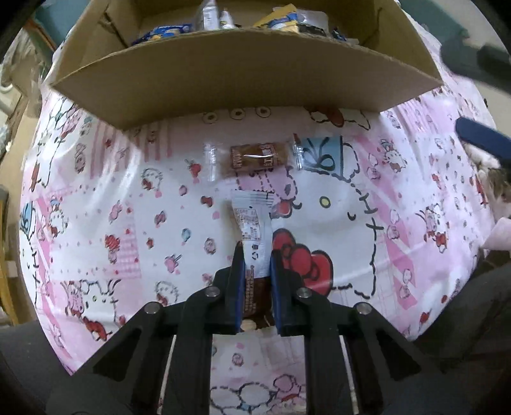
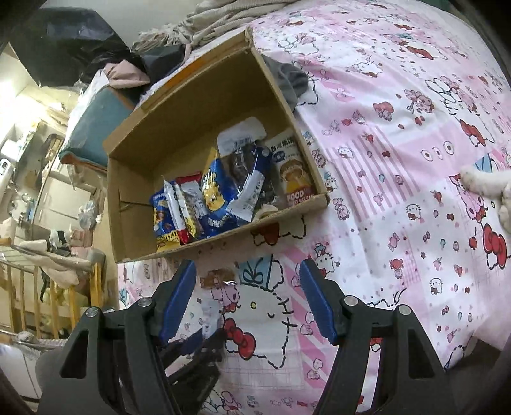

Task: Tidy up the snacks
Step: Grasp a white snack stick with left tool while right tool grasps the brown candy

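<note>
My left gripper [image 1: 255,255] is shut on a white and brown snack packet [image 1: 252,223], held just above the pink cartoon bedsheet [image 1: 95,191]. A brown snack in a clear wrapper [image 1: 257,158] lies on the sheet beyond it, in front of the open cardboard box [image 1: 242,70]. My right gripper [image 2: 247,284] is open and empty, above the sheet near the box [image 2: 204,105]. The box holds several snack packets [image 2: 223,188]. The brown snack [image 2: 217,277] lies between the right gripper's fingers and the box. The left gripper [image 2: 198,348] shows low in the right wrist view.
A grey cloth [image 2: 289,81] lies behind the box. Piled clothes and blankets [image 2: 198,22] sit at the bed's far end. A white furry paw [image 2: 485,183] rests on the sheet at the right. A wooden rack [image 2: 48,287] stands beside the bed.
</note>
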Motion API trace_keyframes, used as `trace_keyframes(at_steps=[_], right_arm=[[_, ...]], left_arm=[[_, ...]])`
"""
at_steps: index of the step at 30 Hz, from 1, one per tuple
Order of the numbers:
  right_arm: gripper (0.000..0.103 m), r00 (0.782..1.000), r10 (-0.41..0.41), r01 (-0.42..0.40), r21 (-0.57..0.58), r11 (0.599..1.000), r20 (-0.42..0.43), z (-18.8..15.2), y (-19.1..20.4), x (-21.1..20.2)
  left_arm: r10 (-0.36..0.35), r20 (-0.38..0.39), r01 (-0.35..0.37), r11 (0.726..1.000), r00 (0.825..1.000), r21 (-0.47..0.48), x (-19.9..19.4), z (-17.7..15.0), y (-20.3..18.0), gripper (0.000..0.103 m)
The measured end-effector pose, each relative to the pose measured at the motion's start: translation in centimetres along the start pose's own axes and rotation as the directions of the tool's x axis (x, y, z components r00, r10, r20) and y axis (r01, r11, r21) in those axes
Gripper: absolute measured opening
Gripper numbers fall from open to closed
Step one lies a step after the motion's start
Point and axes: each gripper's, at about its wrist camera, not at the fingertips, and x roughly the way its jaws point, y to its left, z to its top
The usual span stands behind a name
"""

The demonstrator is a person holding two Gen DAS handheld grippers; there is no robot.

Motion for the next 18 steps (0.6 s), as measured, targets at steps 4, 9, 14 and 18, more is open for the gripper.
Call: trace_keyframes(at_steps=[4, 9, 14, 18], right_arm=[[0.070, 0.998, -0.004, 0.000, -0.063, 0.998, -0.066, -0.4, 1.4, 2.0], [0.070, 0.988, -0.113, 0.073, -0.333, 0.940, -0.102, -1.5, 5.2, 4.9], [0.069, 0.971, -0.176, 0.064, -0.538, 0.841, -0.160, -2.5, 8.1, 8.4], [0.068, 0.957, -0.248, 0.087, -0.661, 0.745, -0.154, -3.4, 9.7, 11.1]], left_arm=[[-0.010, -0.010, 0.009, 0.997, 1.000, -0.076, -1.7, 0.0, 2.5, 0.012], [-0.005, 0.040, 0.010, 0.991, 0.999, -0.131, -5.4, 0.4, 5.9, 0.012], [0.034, 0.085, -0.021, 0.987, 0.996, -0.159, -8.6, 1.2, 9.4, 0.012], [0.034, 0.089, -0.016, 0.980, 0.995, -0.198, -8.9, 1.9, 11.1, 0.012]])
